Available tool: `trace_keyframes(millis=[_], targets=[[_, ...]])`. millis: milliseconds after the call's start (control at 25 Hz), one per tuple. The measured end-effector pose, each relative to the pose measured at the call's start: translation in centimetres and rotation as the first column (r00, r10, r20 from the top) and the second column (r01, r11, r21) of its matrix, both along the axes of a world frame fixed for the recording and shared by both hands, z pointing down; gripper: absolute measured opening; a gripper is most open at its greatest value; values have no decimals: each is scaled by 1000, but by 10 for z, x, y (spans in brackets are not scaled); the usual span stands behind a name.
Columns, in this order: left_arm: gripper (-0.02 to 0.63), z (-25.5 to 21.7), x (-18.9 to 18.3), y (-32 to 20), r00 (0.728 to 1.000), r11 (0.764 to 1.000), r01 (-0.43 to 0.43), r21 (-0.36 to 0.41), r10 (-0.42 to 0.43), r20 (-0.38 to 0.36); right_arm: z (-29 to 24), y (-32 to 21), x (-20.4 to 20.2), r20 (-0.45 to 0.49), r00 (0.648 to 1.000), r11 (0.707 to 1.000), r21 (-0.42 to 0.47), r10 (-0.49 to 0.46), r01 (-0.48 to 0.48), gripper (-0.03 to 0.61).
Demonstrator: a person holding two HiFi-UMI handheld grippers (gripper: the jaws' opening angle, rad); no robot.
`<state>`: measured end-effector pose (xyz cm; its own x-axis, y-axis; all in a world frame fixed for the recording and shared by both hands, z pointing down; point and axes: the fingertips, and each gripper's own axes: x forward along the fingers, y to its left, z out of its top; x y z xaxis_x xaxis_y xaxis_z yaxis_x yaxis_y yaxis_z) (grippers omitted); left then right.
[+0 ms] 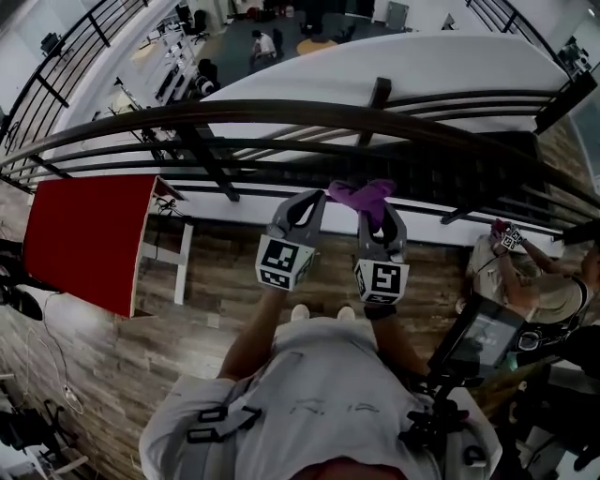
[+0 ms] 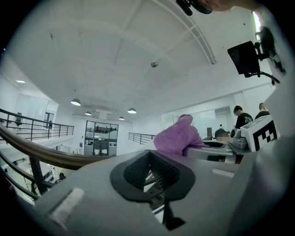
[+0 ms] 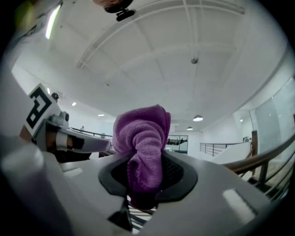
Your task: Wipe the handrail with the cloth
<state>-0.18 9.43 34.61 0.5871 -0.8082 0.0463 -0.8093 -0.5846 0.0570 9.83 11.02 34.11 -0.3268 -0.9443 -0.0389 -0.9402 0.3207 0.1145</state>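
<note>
Up at the balcony railing, looking steeply down over it. Got the purple cloth [image 1: 361,195] bunched up and pinched tight in the right claw [image 1: 378,217], with a fat wad poking out past the tips. Left claw [image 1: 309,204] just beside it, squeezed nearly together on nothing at all, so basically along for the ride. Both aimed up and out toward the handrail [image 1: 281,117], the dark curved top bar right across the head view.

As for progress: honestly looks barely started, or maybe between strokes. Can't see the cloth actually pressed on the top bar. From the head view, seems to sit just short of it, over the lower bars [image 1: 309,150]. From both claw cameras, shows up against the ceiling [image 3: 184,60] with the rail off to one side. No way to tell touching from nearly touching, though. Also no streak, dust line or anything else on the bar to mark a cleaned stretch, so can't call any part done.

Left to do, at a guess: pretty much the whole job. Need to bring the wad onto the top of the bar, press down, and drag along its length. Worth keeping a firm pinch too, with such a loose bunch and a long drop to the floor below [image 1: 281,23] right past the rail.

Off to the right, another person [image 1: 539,291], not involved.
</note>
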Motion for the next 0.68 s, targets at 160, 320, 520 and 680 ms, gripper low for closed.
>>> trace_keyframes(millis=[160,320,520,680], targets=[[0,-2,15,5,1000,999,-2,33,1,18,-10,9,24,-82,995,996,71,51,-45,101],[2,5,30,6,1000,1000,-10,15,9,25,-4,6,47,-45,996,996,32,82,-80,101],[2,13,49,11,998,999,-45,-19,46,31,-7,7,70,-20,991,990,51,130,-129,101],[2,10,58,15,999,999,-43,-8,43,27,-17,9,84,-19,989,985,88,148,-146,100]])
